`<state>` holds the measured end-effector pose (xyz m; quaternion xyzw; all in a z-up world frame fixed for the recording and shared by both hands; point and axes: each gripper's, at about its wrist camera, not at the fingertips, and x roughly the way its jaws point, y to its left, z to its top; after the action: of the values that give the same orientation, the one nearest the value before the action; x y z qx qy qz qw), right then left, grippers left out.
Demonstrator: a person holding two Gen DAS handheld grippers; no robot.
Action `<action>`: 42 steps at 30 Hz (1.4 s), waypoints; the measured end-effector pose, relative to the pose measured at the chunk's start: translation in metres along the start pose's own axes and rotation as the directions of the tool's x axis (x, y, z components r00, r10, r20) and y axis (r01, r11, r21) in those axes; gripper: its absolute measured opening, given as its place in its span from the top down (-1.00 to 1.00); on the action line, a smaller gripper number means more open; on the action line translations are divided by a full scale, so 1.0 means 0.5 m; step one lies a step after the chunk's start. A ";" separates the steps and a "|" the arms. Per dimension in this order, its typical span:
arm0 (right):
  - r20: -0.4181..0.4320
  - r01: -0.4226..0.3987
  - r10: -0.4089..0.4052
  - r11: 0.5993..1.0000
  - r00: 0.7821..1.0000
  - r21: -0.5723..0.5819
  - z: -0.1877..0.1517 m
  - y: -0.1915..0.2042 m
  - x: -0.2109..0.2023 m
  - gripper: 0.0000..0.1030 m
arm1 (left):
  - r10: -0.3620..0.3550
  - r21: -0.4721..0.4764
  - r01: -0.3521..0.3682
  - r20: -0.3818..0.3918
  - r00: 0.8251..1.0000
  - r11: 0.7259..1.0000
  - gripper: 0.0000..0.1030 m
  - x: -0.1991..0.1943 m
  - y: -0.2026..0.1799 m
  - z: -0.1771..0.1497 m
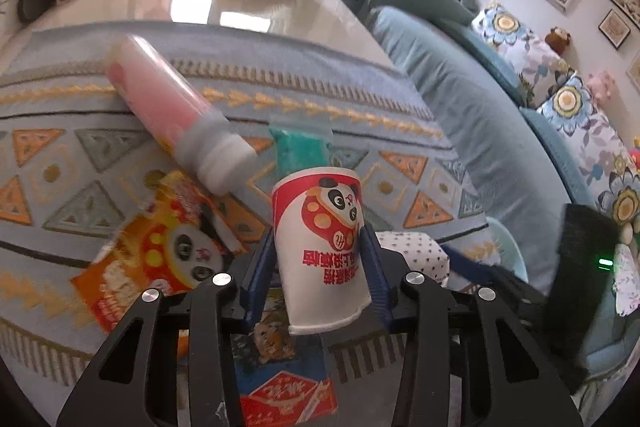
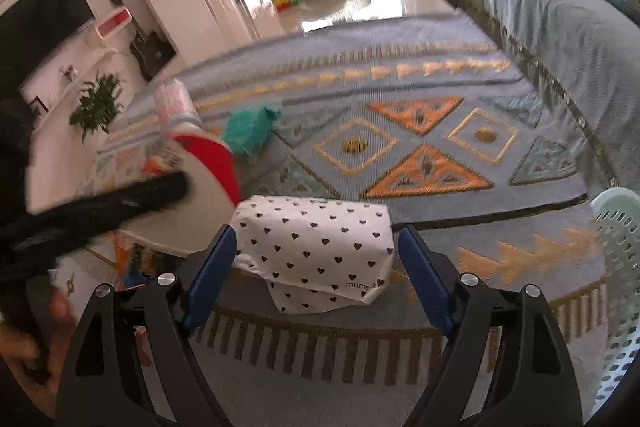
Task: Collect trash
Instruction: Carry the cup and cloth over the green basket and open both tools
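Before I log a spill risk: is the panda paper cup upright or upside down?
Upside down. In the left wrist view the paper cup sits between the left gripper's fingers, rolled rim at the bottom, its print inverted.

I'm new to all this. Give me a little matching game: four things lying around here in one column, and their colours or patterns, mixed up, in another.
Things:
1. paper cup
2. tissue pack
3. crumpled bag
4. basket

Looks:
A. pale green with small holes
B. white with black hearts
C. teal
D. white and red with a panda

Pairs: 1-D, 2-B, 3-C, 4-A
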<state>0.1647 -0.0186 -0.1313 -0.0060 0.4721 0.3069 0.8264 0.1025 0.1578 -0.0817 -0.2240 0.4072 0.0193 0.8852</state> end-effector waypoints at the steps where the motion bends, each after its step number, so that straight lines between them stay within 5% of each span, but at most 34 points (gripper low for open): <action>1: 0.002 0.018 -0.018 1.000 1.000 -0.014 0.003 0.005 0.001 -0.52 | 0.006 0.001 -0.006 0.014 1.000 1.000 0.22 -0.011 0.002 0.000; 4: 0.000 0.076 -0.076 0.995 0.997 -0.061 0.000 0.023 0.007 -0.25 | 0.011 -0.004 -0.011 0.045 0.999 1.000 0.22 -0.039 0.007 0.001; 9: 0.025 0.061 -0.059 0.995 0.998 -0.074 -0.013 0.028 -0.006 0.53 | -0.009 -0.006 0.009 0.059 0.998 1.000 0.22 -0.060 0.011 -0.002; 15: 0.089 -0.002 0.004 1.000 0.996 -0.018 -0.018 0.008 -0.070 0.93 | -0.053 0.025 0.051 0.083 0.995 0.998 0.22 -0.086 -0.026 -0.008; 23: 0.253 0.079 -0.083 0.997 0.964 0.027 -0.023 -0.033 -0.247 0.95 | -0.133 0.120 0.119 0.121 0.984 0.986 0.22 -0.130 -0.150 0.007; 29: 0.356 0.232 -0.249 0.969 0.901 0.090 -0.041 -0.104 -0.386 0.95 | -0.197 0.229 0.172 0.094 0.976 0.958 0.22 -0.121 -0.286 -0.001; 36: 0.382 0.291 -0.362 0.928 0.850 0.232 -0.074 -0.217 -0.477 0.95 | -0.261 0.346 0.232 0.039 0.965 0.909 0.22 -0.084 -0.438 -0.024; 40: 0.373 0.292 -0.402 0.902 0.836 0.317 -0.098 -0.278 -0.509 0.95 | -0.275 0.390 0.248 0.013 0.961 0.887 0.21 -0.057 -0.511 -0.035; 42: 0.361 0.245 -0.390 0.890 0.847 0.386 -0.112 -0.320 -0.518 0.95 | -0.286 0.402 0.263 -0.002 0.958 0.877 0.21 -0.042 -0.540 -0.042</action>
<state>0.1084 -0.2953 -0.0041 0.1189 0.3152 0.0756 0.9385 0.1321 -0.0908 0.0244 -0.0939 0.3412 -0.1831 0.9172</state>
